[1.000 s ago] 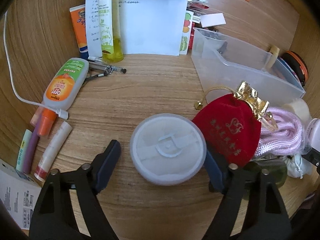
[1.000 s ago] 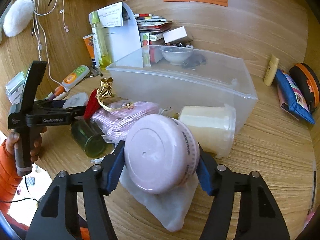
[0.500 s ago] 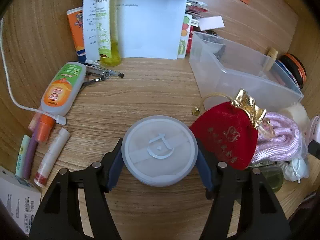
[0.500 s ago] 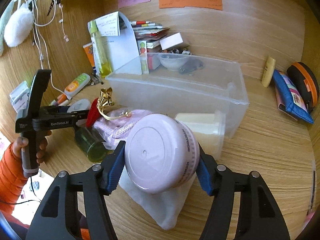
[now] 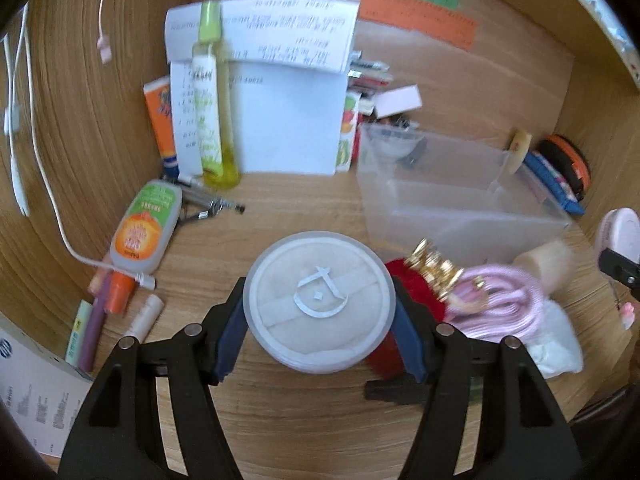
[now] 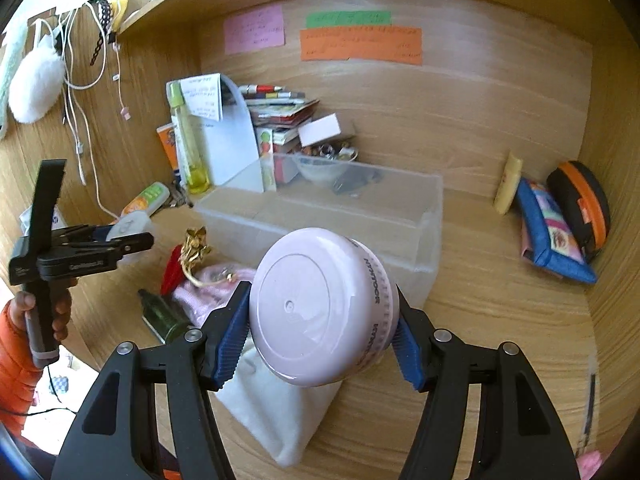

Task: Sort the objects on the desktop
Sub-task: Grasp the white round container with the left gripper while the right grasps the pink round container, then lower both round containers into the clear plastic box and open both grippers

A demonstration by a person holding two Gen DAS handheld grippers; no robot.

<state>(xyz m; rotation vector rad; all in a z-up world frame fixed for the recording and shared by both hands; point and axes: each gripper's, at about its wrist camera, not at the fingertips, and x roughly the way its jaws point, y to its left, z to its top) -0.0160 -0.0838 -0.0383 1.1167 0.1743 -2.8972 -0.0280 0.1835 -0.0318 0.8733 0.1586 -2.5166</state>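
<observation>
Above the desk, each hand-held gripper (image 5: 320,316) (image 6: 322,330) clamps a jar (half-open jaws).

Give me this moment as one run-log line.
left gripper: shut on white round case | right gripper: shut on pink round jar | clear bin: no sorted items visible

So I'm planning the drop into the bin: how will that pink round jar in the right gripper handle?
The pink round jar looks rigid, glossy plastic, so it may slip between the pads of the right gripper. Being round, it would probably roll if it landed on its side in the clear bin.
</observation>
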